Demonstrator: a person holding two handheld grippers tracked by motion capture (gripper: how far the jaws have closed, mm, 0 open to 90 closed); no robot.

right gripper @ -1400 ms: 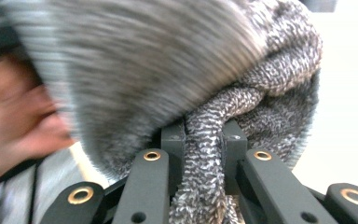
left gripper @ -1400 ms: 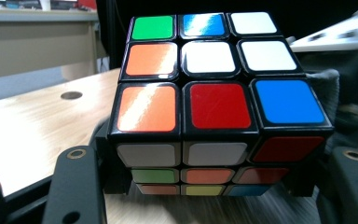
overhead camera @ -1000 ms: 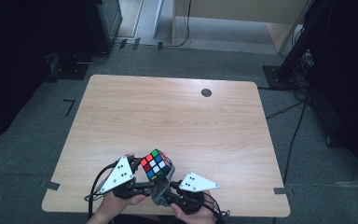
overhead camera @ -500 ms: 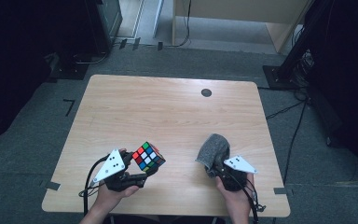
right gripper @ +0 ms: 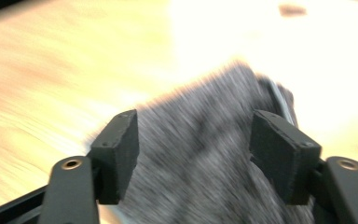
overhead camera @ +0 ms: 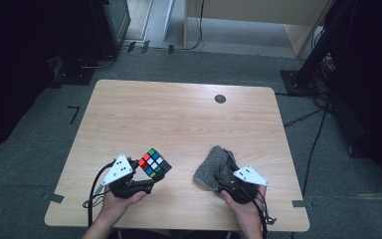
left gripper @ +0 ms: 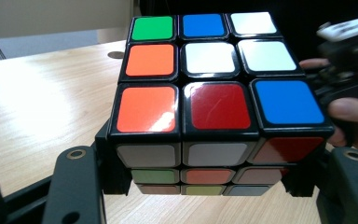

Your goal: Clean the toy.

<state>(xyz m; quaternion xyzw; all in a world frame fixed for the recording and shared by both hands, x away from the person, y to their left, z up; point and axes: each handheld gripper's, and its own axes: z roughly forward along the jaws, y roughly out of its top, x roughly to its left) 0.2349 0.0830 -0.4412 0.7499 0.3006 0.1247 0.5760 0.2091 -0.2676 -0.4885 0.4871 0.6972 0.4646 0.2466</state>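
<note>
Cube and cloth now apart on bench; right jaws just opened over cloth.

Bench (overhead camera: 179, 114): wooden, near edge in use. Since a second ago: right hand-held gripper (overhead camera: 224, 175) shifted from beside cube out to right side, now over crumpled grey cloth (overhead camera: 213, 167) lying near front right; jaws just opened to a medium gap, cloth between pads, no squeeze visible, view blurred. Left hand-held gripper (overhead camera: 146, 172) clamped on scrambled cube (overhead camera: 153, 163), held tilted just above bench at front left, barely moved. Judged: cloth either just released or about to be picked up for wiping cube; cannot tell which.
</note>
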